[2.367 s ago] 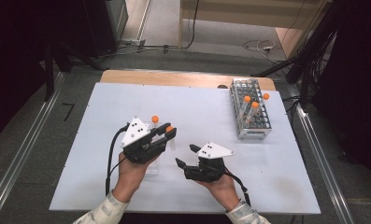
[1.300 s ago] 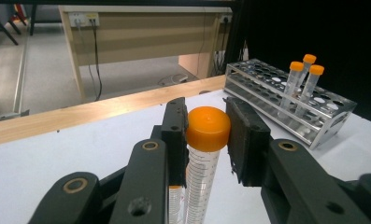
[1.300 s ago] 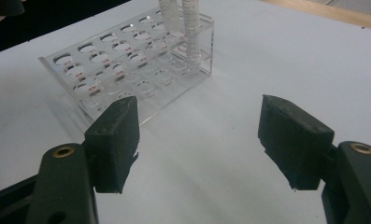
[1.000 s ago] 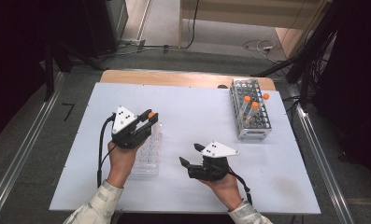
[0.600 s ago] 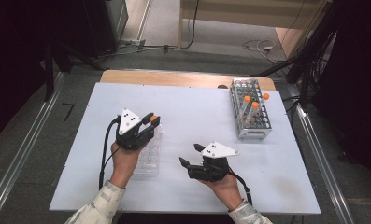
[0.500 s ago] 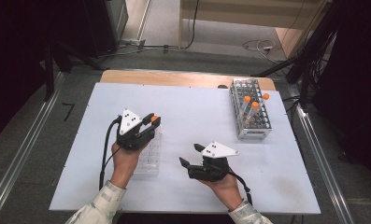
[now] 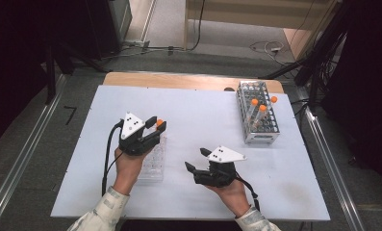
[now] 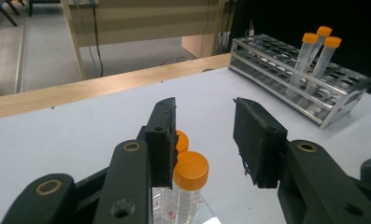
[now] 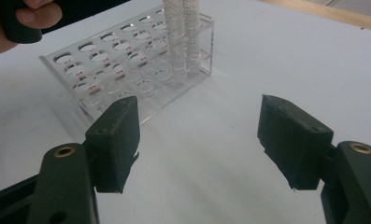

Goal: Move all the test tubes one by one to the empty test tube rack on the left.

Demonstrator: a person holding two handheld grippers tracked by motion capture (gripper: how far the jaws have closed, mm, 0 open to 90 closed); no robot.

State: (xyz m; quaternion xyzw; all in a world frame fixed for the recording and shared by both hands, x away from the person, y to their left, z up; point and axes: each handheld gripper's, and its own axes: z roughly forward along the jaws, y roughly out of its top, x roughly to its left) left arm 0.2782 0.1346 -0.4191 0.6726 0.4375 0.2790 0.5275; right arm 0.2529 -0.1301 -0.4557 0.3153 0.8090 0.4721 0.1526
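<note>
Left gripper (image 8: pixel 204 140) jaws just opening off the orange-capped tube (image 8: pixel 189 186), now seated in the clear rack (image 7: pixel 152 161). We lift straight up, clear of caps. Right gripper (image 9: pixel 211 140) jaws wide, empty.

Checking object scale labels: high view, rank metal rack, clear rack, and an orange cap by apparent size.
1. Metal rack, largest.
2. Clear rack, partly hidden under the left gripper, so its rank is unsure.
3. Orange cap, smallest.
</note>
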